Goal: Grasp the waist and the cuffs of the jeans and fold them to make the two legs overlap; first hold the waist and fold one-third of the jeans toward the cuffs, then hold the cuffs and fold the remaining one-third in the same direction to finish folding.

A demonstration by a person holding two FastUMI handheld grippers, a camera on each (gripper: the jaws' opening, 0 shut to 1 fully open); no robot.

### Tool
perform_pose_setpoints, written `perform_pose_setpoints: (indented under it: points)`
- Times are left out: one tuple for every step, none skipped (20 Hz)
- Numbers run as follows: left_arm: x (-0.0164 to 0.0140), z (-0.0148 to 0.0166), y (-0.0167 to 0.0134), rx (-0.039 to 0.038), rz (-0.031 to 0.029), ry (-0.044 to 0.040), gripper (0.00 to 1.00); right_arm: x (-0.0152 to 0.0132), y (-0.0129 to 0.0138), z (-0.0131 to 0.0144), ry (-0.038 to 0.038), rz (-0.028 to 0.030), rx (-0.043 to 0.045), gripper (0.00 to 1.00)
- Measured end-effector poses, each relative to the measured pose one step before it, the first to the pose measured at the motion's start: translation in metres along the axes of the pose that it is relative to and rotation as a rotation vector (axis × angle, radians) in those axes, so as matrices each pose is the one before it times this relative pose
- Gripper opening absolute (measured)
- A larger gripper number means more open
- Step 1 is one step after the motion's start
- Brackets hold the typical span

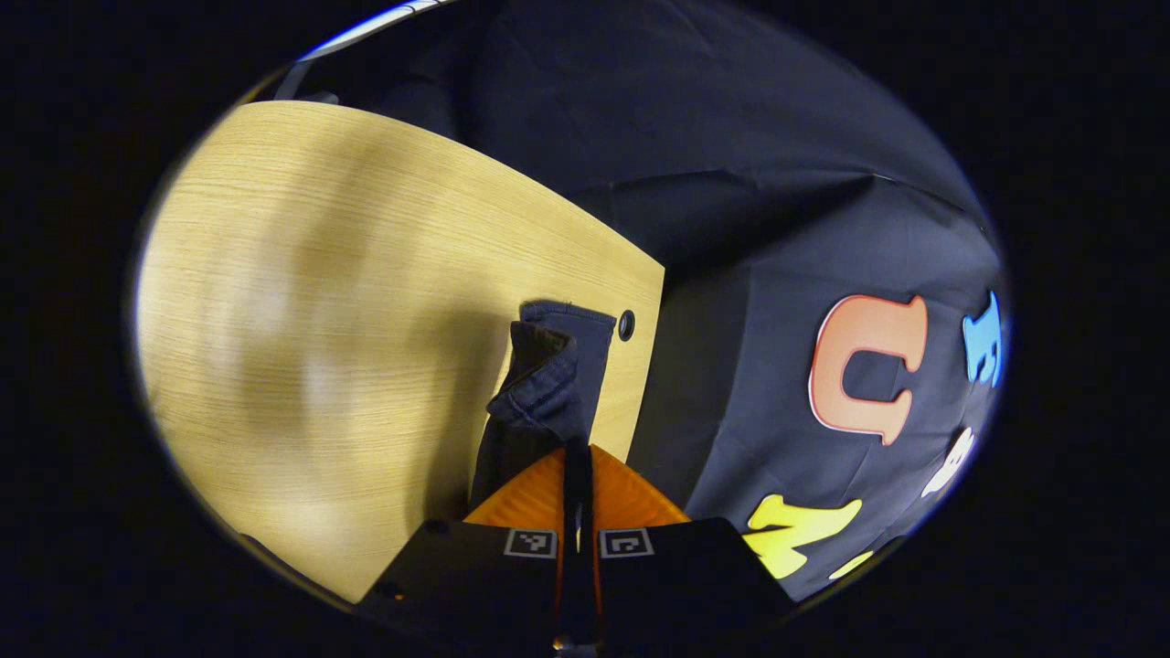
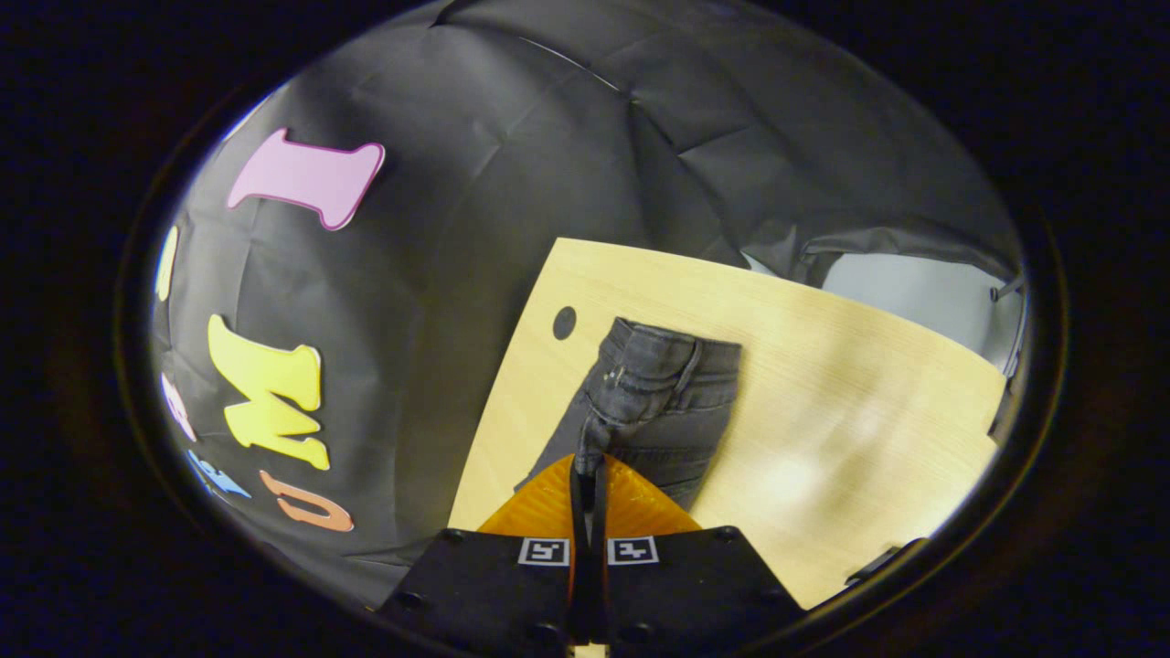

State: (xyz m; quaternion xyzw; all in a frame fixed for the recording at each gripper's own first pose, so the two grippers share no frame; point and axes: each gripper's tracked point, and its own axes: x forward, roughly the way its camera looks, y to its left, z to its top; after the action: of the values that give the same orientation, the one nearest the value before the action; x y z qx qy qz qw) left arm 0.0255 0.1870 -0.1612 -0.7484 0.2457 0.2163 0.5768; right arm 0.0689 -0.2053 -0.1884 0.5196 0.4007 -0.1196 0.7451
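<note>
A: Where are the jeans [image 2: 663,402]?

B: Dark, washed-black denim, lying on the light wooden bench [image 2: 823,366] near its corner, close to the small round hole [image 2: 564,323] in the benchtop. In the right gripper view the waist end shows, with waistband and belt loops, partly lifted off the wood.

A: And the right hand-held gripper [image 2: 588,468]?

B: Its fingers are pressed together on a fold of denim at the edge of the waist, with the cloth rising into them.

A: The left one?

B: The left hand-held gripper [image 1: 577,450] pinches a bunched hem, a cuff [image 1: 548,379] by the look of it. The fabric stands up from its fingertips, and the far end of the cloth lies beside the same hole [image 1: 626,325] at the bench edge.

A: Around the bench?

B: Black cloth wall [image 2: 475,164] behind it on both sides.
</note>
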Motion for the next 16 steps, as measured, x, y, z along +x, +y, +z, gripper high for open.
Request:
perform_pose_setpoints:
  points:
    - [0.00811, 0.00226, -0.00249, -0.00524, 0.01007, -0.01237, 0.03, 0.00575, 0.00673, 0.00485, -0.00261, 0.00803, 0.00705, 0.01]
    - [0.00976, 0.00044, -0.00405, -0.00090, 0.00276, -0.00580, 0.03, 0.00695, 0.00491, 0.00315, -0.00331, 0.00770, 0.00875, 0.01]
    - [0.00743, -0.00037, -0.00535, -0.00405, -0.00286, -0.00032, 0.03, 0.00827, 0.00342, 0.00405, -0.00168, 0.00568, 0.00853, 0.01]
    - [0.00961, -0.00141, -0.00557, 0.00085, 0.00098, 0.00238, 0.03, 0.00932, 0.00346, 0.00344, -0.00010, 0.00452, 0.00997, 0.01]
    - [0.01063, -0.00151, -0.00435, 0.00662, 0.00706, -0.00008, 0.03, 0.00818, 0.00235, 0.00275, 0.00157, 0.00467, 0.01138, 0.01]
    - [0.01312, -0.00052, -0.00220, 0.01873, 0.01260, 0.00159, 0.03, 0.00540, 0.00216, 0.00167, 0.00140, 0.00485, 0.01088, 0.01]
    - [0.01039, -0.00076, -0.00232, 0.01689, 0.01109, 0.00101, 0.03, 0.00696, 0.00059, 0.00220, 0.00097, 0.00278, 0.00991, 0.01]
    - [0.01144, 0.00112, -0.00369, 0.01780, 0.01267, -0.00011, 0.03, 0.01034, 0.00088, 0.00209, 0.00179, 0.00406, 0.00877, 0.01]
    - [0.01110, 0.00047, -0.00134, 0.01246, 0.01349, 0.00147, 0.03, 0.01053, 0.00035, 0.00194, 0.00269, 0.00303, 0.00797, 0.01]
    - [0.01219, 0.00025, -0.00471, 0.00971, 0.01023, 0.00255, 0.03, 0.00793, 0.00072, 0.00255, 0.00252, -0.00137, 0.00584, 0.01]
    - [0.01182, 0.00071, -0.00404, 0.01225, 0.00782, 0.00013, 0.03, 0.01119, -0.00058, 0.00221, 0.00156, -0.00124, 0.00517, 0.01]
    - [0.00884, 0.00128, -0.00214, 0.01883, 0.01048, 0.00042, 0.03, 0.01245, 0.00065, -0.00071, 0.00405, -0.00569, 0.00014, 0.01]
    - [0.01165, -0.00162, -0.00302, 0.02225, 0.01173, 0.00166, 0.03, 0.01187, -0.00042, 0.00124, 0.00097, -0.00615, -0.00554, 0.01]
    - [0.01426, -0.00053, -0.00244, 0.01760, 0.01196, 0.00314, 0.04, 0.01104, -0.00075, -0.00015, 0.00202, -0.00916, -0.00452, 0.01]
    - [0.01142, 0.00008, -0.00100, 0.01342, 0.01326, 0.00658, 0.04, 0.01069, -0.00151, 0.00057, 0.00300, -0.01077, -0.00656, 0.04]
    - [0.01029, -0.00206, 0.00023, 0.01235, 0.01761, 0.00463, 0.03, 0.01132, -0.00253, -0.00077, 0.00427, -0.00993, -0.00647, 0.00]
